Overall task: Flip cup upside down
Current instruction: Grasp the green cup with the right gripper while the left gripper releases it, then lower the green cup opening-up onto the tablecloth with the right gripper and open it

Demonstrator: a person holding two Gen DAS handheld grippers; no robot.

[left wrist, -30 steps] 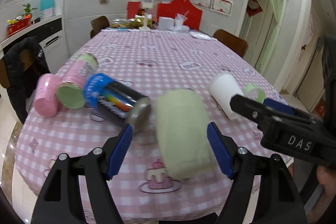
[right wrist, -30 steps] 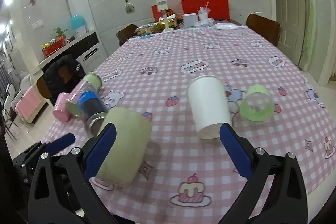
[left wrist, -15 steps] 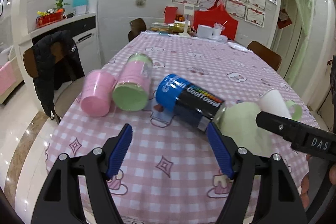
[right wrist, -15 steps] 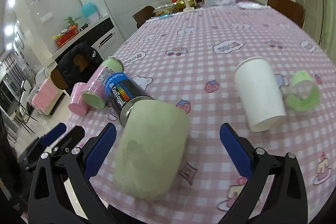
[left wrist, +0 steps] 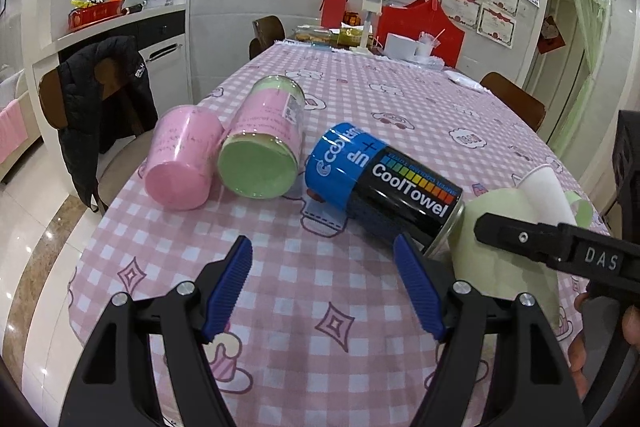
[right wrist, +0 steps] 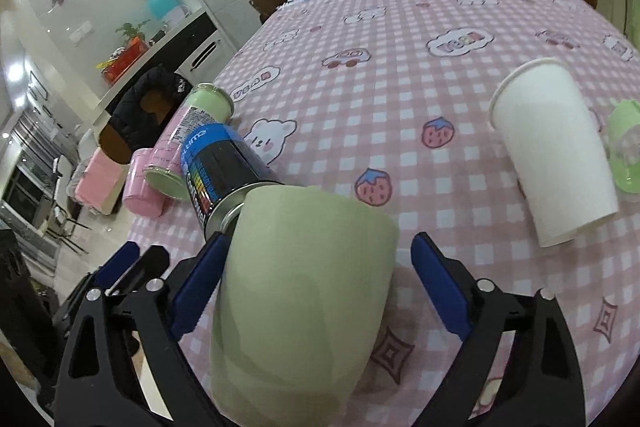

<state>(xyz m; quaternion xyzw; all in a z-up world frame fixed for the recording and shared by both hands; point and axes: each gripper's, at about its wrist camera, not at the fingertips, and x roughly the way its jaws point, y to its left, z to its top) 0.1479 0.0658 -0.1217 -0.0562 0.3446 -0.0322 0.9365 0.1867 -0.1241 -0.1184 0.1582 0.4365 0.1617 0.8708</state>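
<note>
Fingers [right wrist: 438,291] of the right gripper [right wrist: 316,287] spread around the lying green cup [right wrist: 304,299], lower centre; closing off-centre risks knocking the adjacent can [right wrist: 224,167].

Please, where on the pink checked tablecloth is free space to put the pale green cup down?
Free: the cloth beyond the pale green cup, bordered by the black-and-blue CoolTowel can and the lying white paper cup. Also free: the near edge under the left hand-held gripper. Crowded: the corner with the pink cup and green-ended pink tin.
</note>
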